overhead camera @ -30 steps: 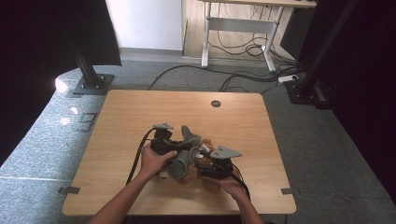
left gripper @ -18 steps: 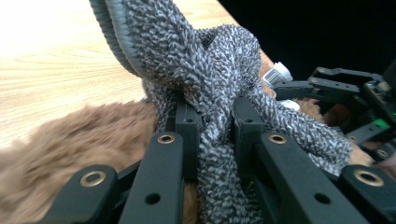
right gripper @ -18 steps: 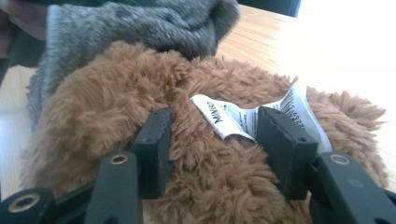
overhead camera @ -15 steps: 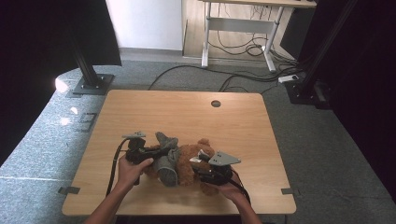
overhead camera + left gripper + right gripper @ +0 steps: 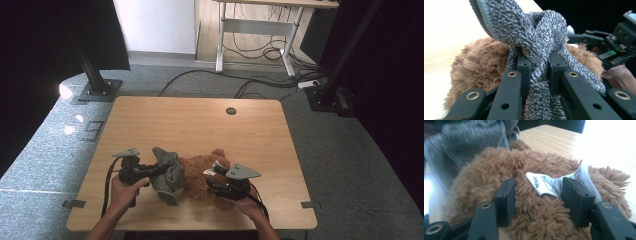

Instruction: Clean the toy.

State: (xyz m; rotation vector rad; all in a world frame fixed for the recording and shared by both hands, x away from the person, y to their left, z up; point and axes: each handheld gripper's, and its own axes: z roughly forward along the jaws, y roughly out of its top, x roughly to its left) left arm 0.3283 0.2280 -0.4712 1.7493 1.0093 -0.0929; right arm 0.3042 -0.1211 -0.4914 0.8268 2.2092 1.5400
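The grey towel [image 5: 541,50], clamped in the left gripper's [image 5: 159,169] fingers, has been dragged toward the desk's [image 5: 200,120] left edge off the brown plush toy [image 5: 200,172]; the right gripper's [image 5: 214,175] fingers have just been opening around the plush, so the uncovering looks nearly done.

hidden: brown plush toy [image 5: 200,175] part under grey cloth [image 5: 167,172] | label [image 5: 554,183] print blurred

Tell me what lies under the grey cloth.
The grey cloth, clamped in the left tongs, drapes over one end of the brown plush toy, whose fur shows beneath it. How far the toy runs under the cloth is covered.
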